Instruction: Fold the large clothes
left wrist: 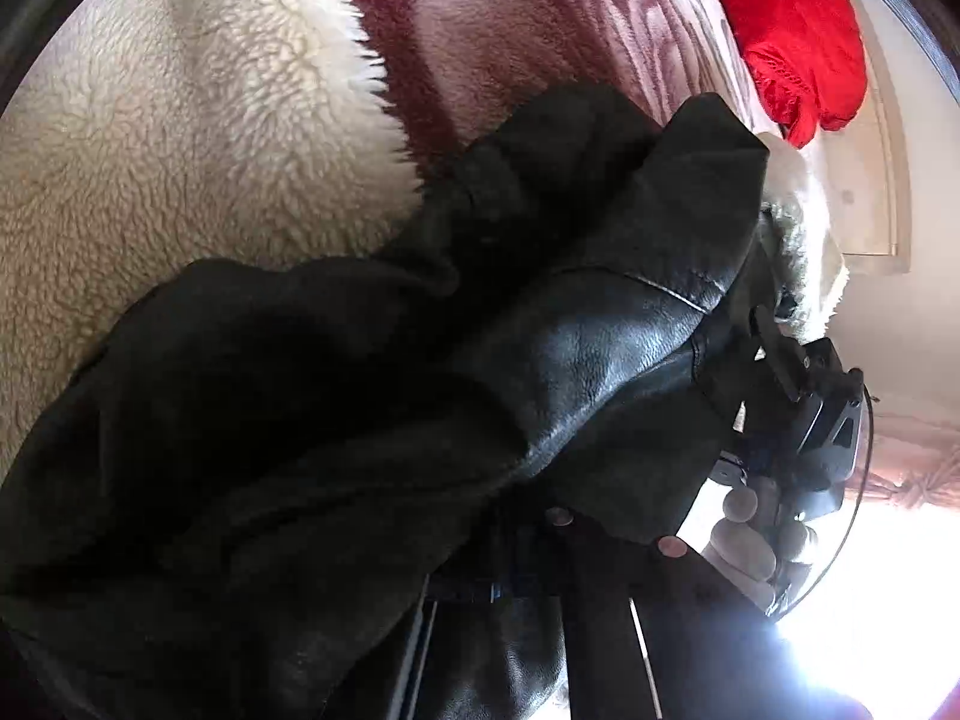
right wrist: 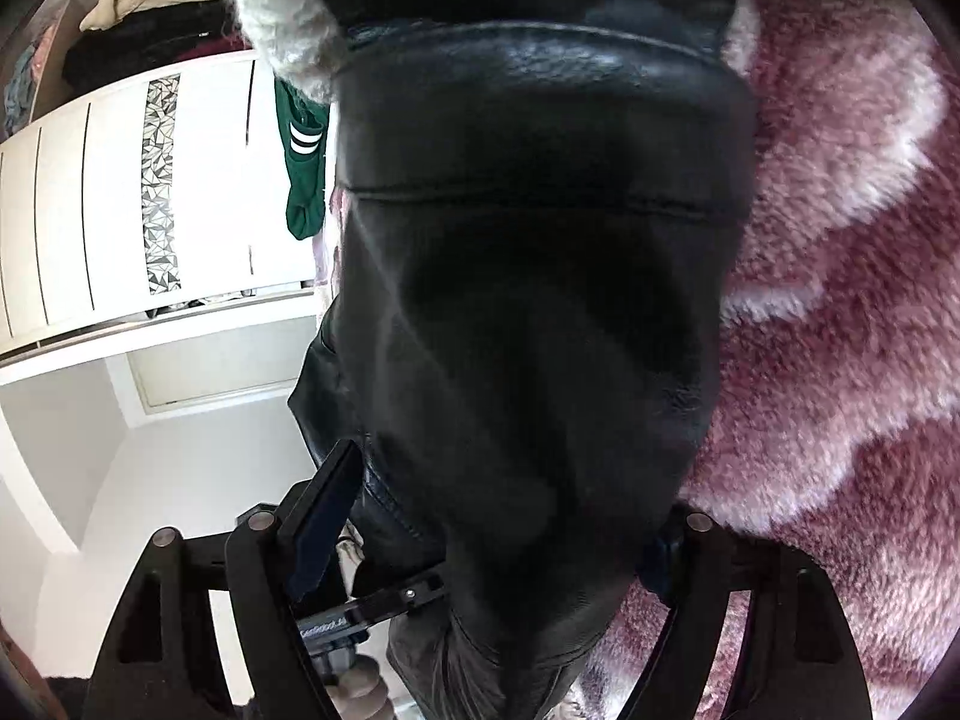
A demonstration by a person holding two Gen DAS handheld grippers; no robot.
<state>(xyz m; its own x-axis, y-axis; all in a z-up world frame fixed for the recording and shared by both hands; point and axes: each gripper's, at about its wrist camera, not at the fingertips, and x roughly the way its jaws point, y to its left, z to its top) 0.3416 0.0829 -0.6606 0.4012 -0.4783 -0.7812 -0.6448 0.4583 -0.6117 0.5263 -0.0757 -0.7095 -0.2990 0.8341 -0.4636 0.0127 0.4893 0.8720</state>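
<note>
Item: black leather jacket (left wrist: 540, 360) with cream fleece lining (left wrist: 180, 150), the large garment to be folded. It is found lifted above the plush pink-and-maroon blanket (left wrist: 510, 30), part of the lining being spread on the blanket to the jacket's left in the left wrist view.

Left gripper (left wrist: 588, 618): mostly buried beneath the jacket; a dark fold is draped over the fingers, with two round pivot studs showing at the hem. Whether the jaws are closed on the leather cannot be told.

Right gripper (right wrist: 480, 588): wide finger frames are seen either side of the jacket (right wrist: 528, 300), which fills the gap between them and hangs forward over the lens. A grip on the leather is suggested, but the fingertips are covered, so the degree of closure cannot be told.

Other gripper body (left wrist: 804, 396), seen from the left wrist: placed at the jacket's right edge, a gloved hand (left wrist: 744, 540) below it.

Surroundings, relative to the jacket: red garment (left wrist: 792, 42) beyond it on the blanket; white wardrobe (right wrist: 150, 192) and green garment (right wrist: 306, 174) to its left in the right wrist view.

Step judged in hand: one edge of the jacket is being carried between both grippers, a fold-over or repositioning.

Next move is judged to call for lowering the held edge onto the spread lining, with edges aligned and the heavy leather kept from slumping.
</note>
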